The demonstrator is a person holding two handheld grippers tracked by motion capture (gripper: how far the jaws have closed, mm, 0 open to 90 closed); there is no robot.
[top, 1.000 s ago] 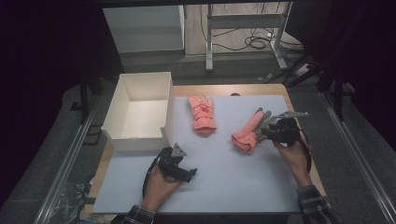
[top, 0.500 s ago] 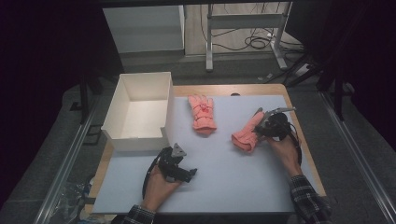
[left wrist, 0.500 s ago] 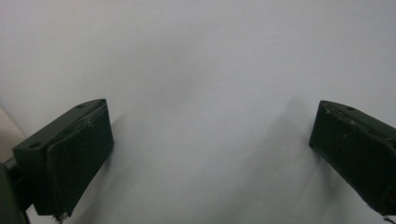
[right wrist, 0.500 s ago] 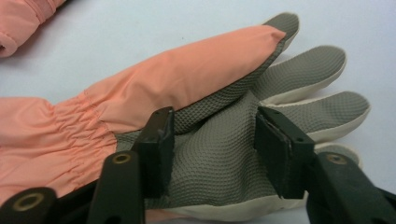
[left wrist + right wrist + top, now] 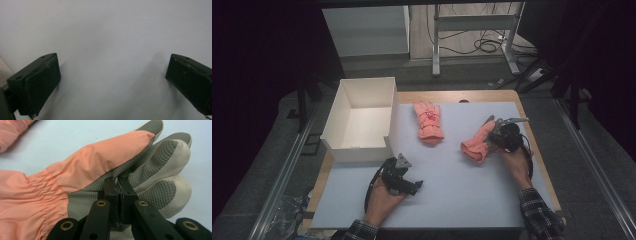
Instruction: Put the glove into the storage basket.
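Note:
Two salmon-pink gloves lie on the pale mat. One glove (image 5: 429, 120) rests flat near the mat's far middle. The other glove (image 5: 477, 141) (image 5: 82, 170) lies at the right, and my right gripper (image 5: 498, 134) (image 5: 117, 187) is shut on its grey textured palm beside the fingers. My left gripper (image 5: 404, 180) sits low over bare mat near the front left, held in a hand. In the left gripper view its two black pads (image 5: 42, 82) stand wide apart, open, with nothing between them.
A white open box (image 5: 343, 120) stands at the mat's far left, partly off the wooden table (image 5: 532, 145). Metal rails run along both sides of the table. Cables and a metal stand lie on the floor beyond.
The right gripper has drawn the right glove a little toward the left and front. The left gripper and the far glove have stayed put.

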